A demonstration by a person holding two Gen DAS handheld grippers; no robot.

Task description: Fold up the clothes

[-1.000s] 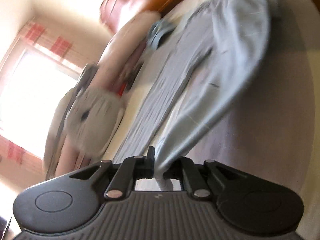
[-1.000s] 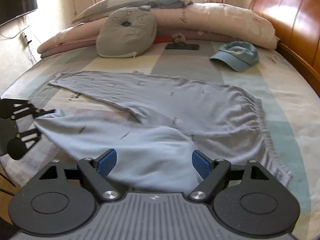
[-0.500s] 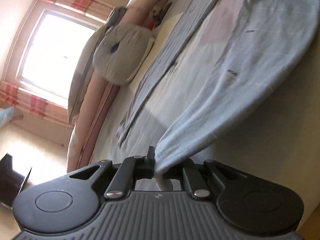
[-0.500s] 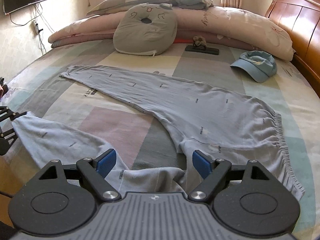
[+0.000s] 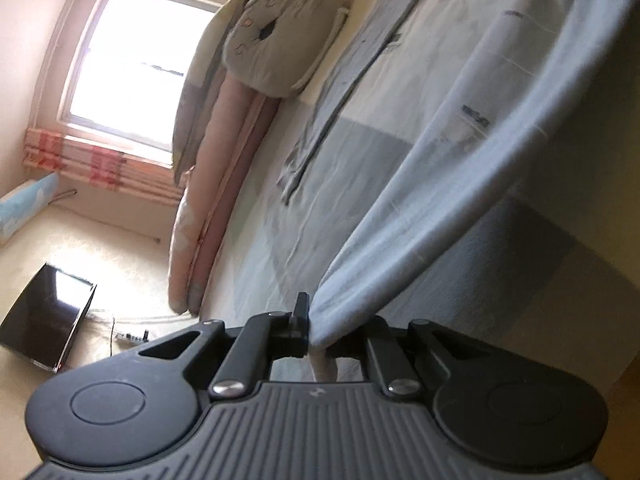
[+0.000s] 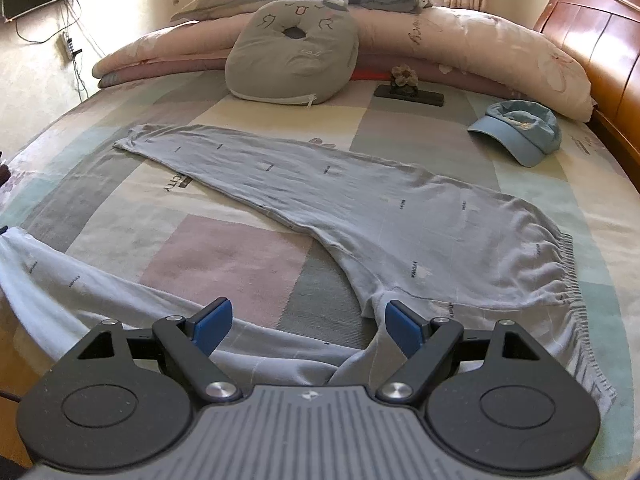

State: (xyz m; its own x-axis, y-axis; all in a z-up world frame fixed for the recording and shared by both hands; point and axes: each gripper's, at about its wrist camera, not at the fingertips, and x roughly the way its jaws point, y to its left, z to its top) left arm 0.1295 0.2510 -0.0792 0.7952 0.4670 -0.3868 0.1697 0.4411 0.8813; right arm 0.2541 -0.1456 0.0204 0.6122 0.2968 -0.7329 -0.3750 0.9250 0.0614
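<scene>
Light grey-blue trousers [image 6: 360, 208] lie spread on the bed, waistband at the right, one leg stretched to the back left. The other leg [image 6: 80, 288] runs along the bed's near edge to the left. My left gripper [image 5: 316, 332] is shut on that leg's cuff [image 5: 400, 240] and holds it taut off the bed's left edge. My right gripper [image 6: 306, 320] is open and empty, with blue pads [image 6: 212, 320], just above the crotch of the trousers at the near edge.
A grey round cushion [image 6: 292, 64], pink rolled quilts [image 6: 480, 48] and pillows lie at the back. A blue cap [image 6: 520, 132] sits at the right near the wooden headboard [image 6: 600, 40]. A small dark stand [image 6: 408, 94] rests mid-back. The bedspread [image 6: 232, 256] is patchwork.
My left gripper has pulled the near leg out to the left, unfolding it off the rest of the trousers. My right gripper stayed open and drew back a little.
</scene>
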